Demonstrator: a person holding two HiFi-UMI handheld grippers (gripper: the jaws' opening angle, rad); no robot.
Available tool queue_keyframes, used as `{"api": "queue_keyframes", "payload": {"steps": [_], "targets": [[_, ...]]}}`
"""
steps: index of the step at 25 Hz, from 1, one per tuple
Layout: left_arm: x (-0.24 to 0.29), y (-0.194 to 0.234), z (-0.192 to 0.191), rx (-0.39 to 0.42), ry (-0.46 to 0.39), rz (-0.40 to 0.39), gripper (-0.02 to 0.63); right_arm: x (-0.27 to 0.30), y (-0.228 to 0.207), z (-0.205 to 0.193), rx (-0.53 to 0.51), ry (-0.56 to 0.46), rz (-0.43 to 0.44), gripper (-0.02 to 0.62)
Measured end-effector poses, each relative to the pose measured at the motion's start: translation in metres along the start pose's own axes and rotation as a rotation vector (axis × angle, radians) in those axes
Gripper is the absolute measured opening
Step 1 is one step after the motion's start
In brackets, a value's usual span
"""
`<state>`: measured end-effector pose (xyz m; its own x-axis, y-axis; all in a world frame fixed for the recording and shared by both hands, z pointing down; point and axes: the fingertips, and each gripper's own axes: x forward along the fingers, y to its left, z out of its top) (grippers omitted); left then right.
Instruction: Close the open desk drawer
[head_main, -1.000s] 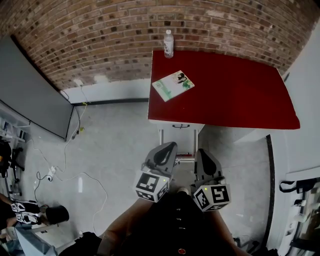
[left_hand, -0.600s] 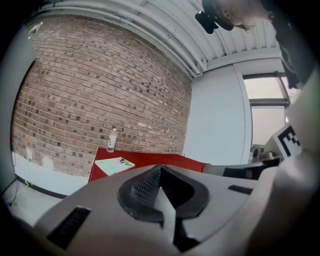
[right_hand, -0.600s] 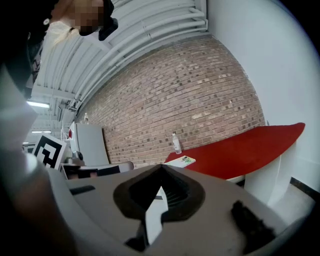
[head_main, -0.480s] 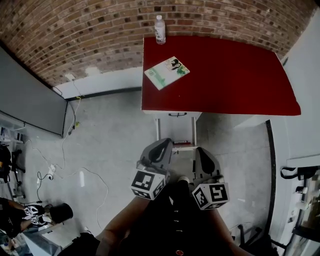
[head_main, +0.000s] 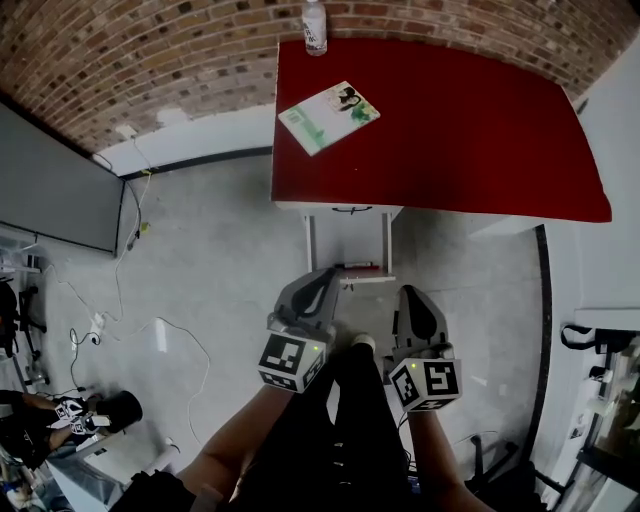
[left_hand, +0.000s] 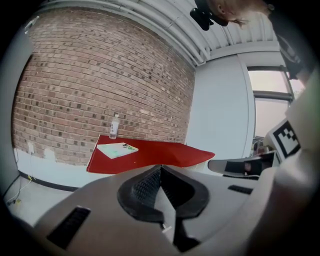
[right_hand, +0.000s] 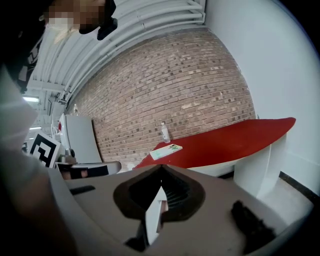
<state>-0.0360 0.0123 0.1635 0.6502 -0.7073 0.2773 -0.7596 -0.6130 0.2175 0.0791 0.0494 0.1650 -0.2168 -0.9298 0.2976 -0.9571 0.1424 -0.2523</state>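
1. The left hand-held gripper (head_main: 326, 282) sits at lower centre of the head view, its tip aimed up the frame at the desk. In its own view the two dark ribbed pads are pressed together with nothing between them.
2. The right hand-held gripper (head_main: 413, 298) is just right of it, apart from it and a little lower in the frame. Its own view also shows the pads closed on each other, holding nothing.
3. The drawer (head_main: 346, 242) belongs to a white unit under the front edge of the red tabletop (head_main: 470, 130), just above the left hand-held gripper's tip in the frame. A dark handle shows right under that edge, and lower down there is a white ledge with something red on it. How far the drawer stands out cannot be judged from above.
4. Neither hand-held gripper touches the drawer.
5. A clear bottle (head_main: 313, 24) stands upright at the tabletop's far left corner against the brick wall (head_main: 150, 60). A green-and-white book (head_main: 328, 116) lies flat near the left edge, apart from the bottle.
6. Cables (head_main: 120, 330) trail over the grey floor (head_main: 220, 260) at the left of the frame.
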Motion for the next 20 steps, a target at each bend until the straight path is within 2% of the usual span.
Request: {"api": "queue_keyframes", "payload": {"steps": [6, 20], "targets": [[0.017, 0.008, -0.028, -0.015, 0.015, 0.002, 0.009, 0.019, -0.019, -0.029, 0.030, 0.011, -0.016, 0.006], [0.061, 0.036, -0.117, -0.033, 0.074, -0.006, 0.009, 0.069, -0.054, -0.113, 0.016, 0.073, -0.040, 0.006]]}}
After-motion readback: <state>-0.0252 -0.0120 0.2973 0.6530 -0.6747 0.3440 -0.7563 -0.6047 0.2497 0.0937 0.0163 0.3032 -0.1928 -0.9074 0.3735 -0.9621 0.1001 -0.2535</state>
